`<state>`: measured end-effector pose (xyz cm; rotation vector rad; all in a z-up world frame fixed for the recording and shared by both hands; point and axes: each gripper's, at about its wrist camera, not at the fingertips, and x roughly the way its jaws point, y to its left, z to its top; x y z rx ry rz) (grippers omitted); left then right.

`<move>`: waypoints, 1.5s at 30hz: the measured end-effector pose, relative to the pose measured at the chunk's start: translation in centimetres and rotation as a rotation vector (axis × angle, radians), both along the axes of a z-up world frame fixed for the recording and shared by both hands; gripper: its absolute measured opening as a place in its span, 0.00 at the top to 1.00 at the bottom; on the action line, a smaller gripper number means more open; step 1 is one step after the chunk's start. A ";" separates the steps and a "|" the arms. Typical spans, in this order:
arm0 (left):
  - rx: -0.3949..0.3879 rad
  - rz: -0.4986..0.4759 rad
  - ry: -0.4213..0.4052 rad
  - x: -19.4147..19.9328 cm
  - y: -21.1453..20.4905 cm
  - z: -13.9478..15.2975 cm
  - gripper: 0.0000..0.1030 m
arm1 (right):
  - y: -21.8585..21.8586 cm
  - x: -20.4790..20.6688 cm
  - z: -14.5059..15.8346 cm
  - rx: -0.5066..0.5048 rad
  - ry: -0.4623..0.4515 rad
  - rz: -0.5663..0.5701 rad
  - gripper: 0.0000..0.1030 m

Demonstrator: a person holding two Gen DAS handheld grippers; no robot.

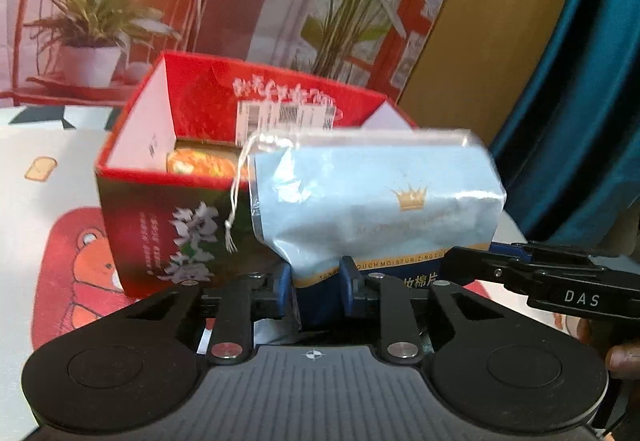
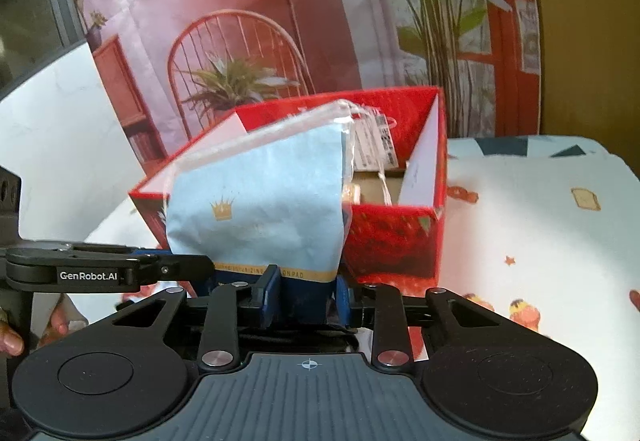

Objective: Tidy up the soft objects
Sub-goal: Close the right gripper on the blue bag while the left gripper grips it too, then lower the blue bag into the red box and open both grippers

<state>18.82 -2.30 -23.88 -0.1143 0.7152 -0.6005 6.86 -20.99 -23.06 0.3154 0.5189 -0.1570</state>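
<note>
A light blue bag of cotton pads (image 1: 372, 197) with a gold crown print is held up in front of an open red box (image 1: 136, 177). My left gripper (image 1: 316, 285) is shut on the bag's dark blue bottom edge, its blue pads pressing from both sides. From the right, the right gripper (image 1: 460, 257) reaches the same bag. In the right wrist view the bag (image 2: 256, 209) stands between the right gripper (image 2: 306, 293) pads, which press on its bottom, and the left gripper (image 2: 200, 265) comes in from the left. The red box (image 2: 400, 207) sits just behind.
An orange packet (image 1: 200, 161) lies inside the box. A white drawstring (image 1: 234, 201) dangles from the bag. The table wears a bear-print cloth (image 1: 60, 181). Behind are a printed backdrop (image 1: 120, 1) with chair and plants, and a teal curtain (image 1: 580, 121). A hand (image 1: 624, 361) shows at the right edge.
</note>
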 end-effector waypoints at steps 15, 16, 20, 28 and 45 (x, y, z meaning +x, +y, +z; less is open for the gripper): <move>-0.021 0.054 -0.134 -1.6 0.8 5.3 0.74 | 0.8 0.6 4.6 -0.039 -0.088 0.034 0.74; -0.024 0.056 -0.141 -1.6 0.8 5.6 0.74 | 0.8 0.7 4.9 -0.041 -0.093 0.037 0.74; -0.034 0.069 -0.157 -1.4 1.3 6.7 0.74 | 0.8 1.2 6.1 -0.045 -0.109 0.047 0.74; -0.035 0.084 -0.203 -0.9 1.6 8.8 0.74 | 0.9 2.7 8.6 -0.072 -0.137 0.066 0.74; -0.029 0.103 -0.156 5.0 1.2 9.7 0.74 | -1.6 8.4 11.2 -0.048 -0.120 0.073 0.74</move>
